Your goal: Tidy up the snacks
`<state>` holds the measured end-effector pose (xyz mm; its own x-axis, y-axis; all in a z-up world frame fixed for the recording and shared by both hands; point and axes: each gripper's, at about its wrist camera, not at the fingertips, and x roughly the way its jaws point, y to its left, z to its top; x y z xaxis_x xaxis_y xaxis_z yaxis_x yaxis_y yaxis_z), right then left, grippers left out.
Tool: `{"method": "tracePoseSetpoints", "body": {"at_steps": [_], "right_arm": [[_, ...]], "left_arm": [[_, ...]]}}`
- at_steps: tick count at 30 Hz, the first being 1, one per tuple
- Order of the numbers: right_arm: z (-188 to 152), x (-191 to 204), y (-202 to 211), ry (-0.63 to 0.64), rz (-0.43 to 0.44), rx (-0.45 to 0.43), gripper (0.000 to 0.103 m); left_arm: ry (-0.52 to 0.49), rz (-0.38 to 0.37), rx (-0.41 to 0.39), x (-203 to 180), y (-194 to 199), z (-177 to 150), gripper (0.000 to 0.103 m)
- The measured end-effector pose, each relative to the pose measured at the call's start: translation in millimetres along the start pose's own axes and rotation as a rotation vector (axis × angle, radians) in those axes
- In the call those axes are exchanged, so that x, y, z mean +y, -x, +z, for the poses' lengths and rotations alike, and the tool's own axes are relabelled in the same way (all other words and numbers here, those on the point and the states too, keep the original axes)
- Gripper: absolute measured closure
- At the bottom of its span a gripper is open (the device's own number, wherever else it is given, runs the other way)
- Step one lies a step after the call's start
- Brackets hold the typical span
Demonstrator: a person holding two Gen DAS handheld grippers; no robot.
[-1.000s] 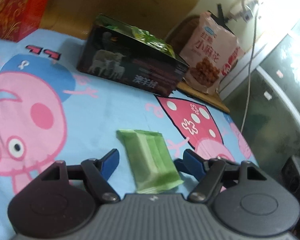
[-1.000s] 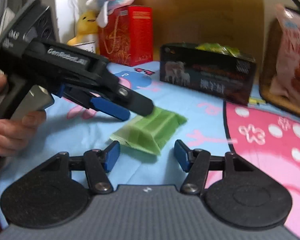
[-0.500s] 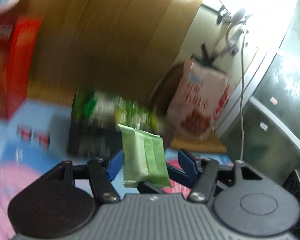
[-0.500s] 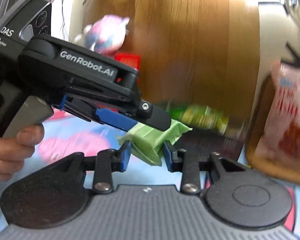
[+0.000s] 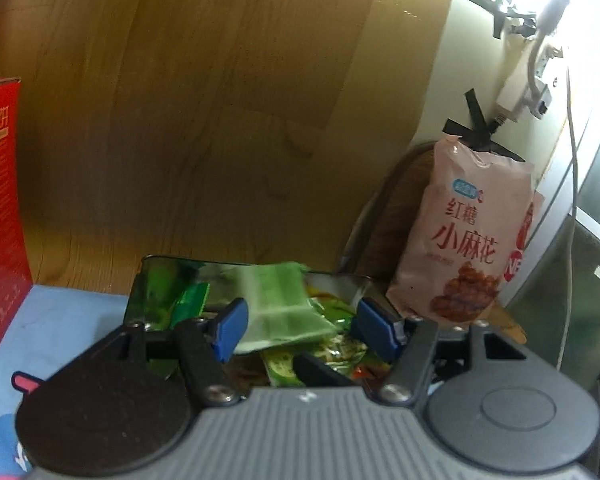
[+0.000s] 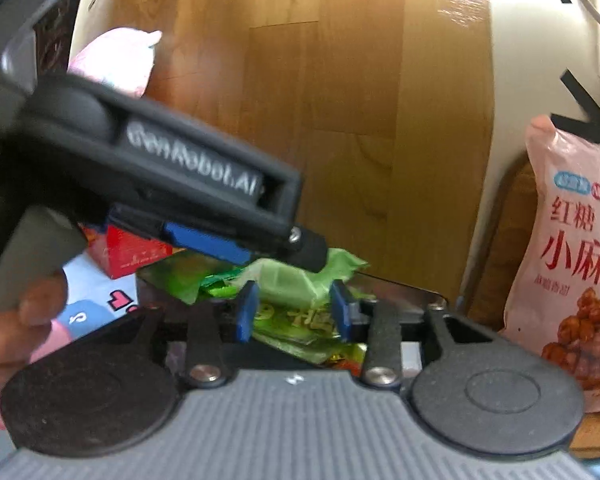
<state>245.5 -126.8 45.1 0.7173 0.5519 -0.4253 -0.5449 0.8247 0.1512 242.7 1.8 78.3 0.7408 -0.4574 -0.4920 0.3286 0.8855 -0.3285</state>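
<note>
Between the blue pads of the right gripper (image 6: pixel 294 312), a green snack packet (image 6: pixel 300 280) sits pinched, the jaws closed on it just above an open box (image 5: pixel 156 280) full of green wrappers. Beside it the left gripper (image 5: pixel 300 326) hovers over the same box, jaws spread wide and empty. Farther back, a pink snack bag (image 5: pixel 468 240) leans against the wall, and a red carton (image 5: pixel 0 208) stands left.
</note>
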Motion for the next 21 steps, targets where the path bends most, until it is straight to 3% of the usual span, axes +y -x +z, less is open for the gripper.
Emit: {"method": "tracePoseSetpoints", "body": {"at_steps": [9, 11, 16, 21], "right_arm": [[-10, 5, 41, -0.055, -0.004, -0.034, 0.047], [-16, 9, 52, -0.078, -0.005, -0.025, 0.039], [-41, 13, 87, -0.213, -0.006, 0.023, 0.032], [-65, 20, 116, -0.372, -0.042, 0.037, 0.028]], "left_arm": [[-0.017, 0.043, -0.101, -1, 57, -16, 0.033], [-0.030, 0.087, -0.101, -2, 71, -28, 0.030], [-0.110, 0.257, -0.075, -17, 91, -65, 0.027], [-0.197, 0.364, -0.049, -35, 99, -106, 0.015]]}}
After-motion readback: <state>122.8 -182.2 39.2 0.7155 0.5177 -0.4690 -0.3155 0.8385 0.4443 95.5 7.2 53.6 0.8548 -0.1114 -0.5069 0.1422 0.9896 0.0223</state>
